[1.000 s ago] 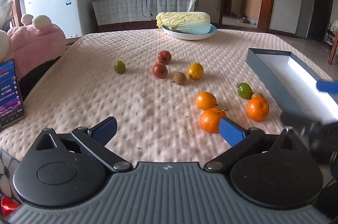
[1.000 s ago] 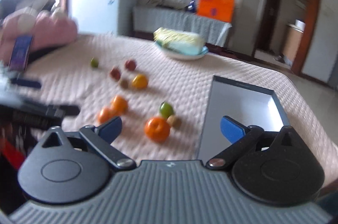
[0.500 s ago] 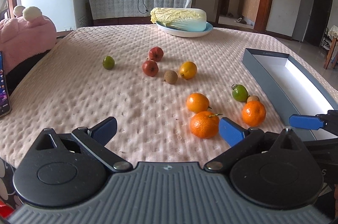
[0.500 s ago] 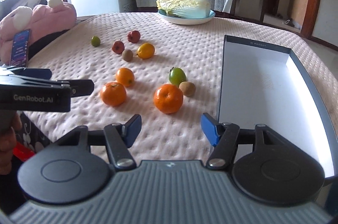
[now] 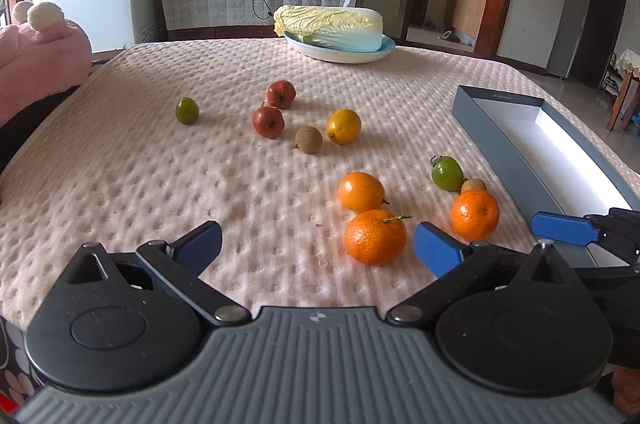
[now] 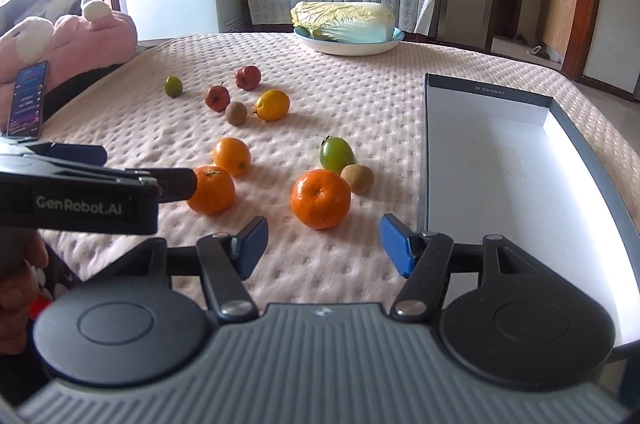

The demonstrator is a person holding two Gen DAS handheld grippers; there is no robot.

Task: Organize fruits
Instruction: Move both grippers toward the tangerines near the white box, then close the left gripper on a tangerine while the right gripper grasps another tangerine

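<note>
— On the table, under its pink bumpy cover, I see all the fruits lying loose. Nearest to my left tongs is a stemmed mandarin, with a smaller orange just behind it.

— And your right side?

— My right tongs are over the cover, and another mandarin lies just ahead of the gap. A green fruit and a small brown fruit are just behind it, the brown one touching it, I think.

— Are the tongs holding something?

— No. Both pairs are released, nothing is between the pads. The left pair stands wider than the right.

— Where is the box?

— The grey box with white inside lies to the right of the fruits, and I see no fruit in it. Farther back lie two red fruits, a yellow one, a brown one and a small green one.
</note>
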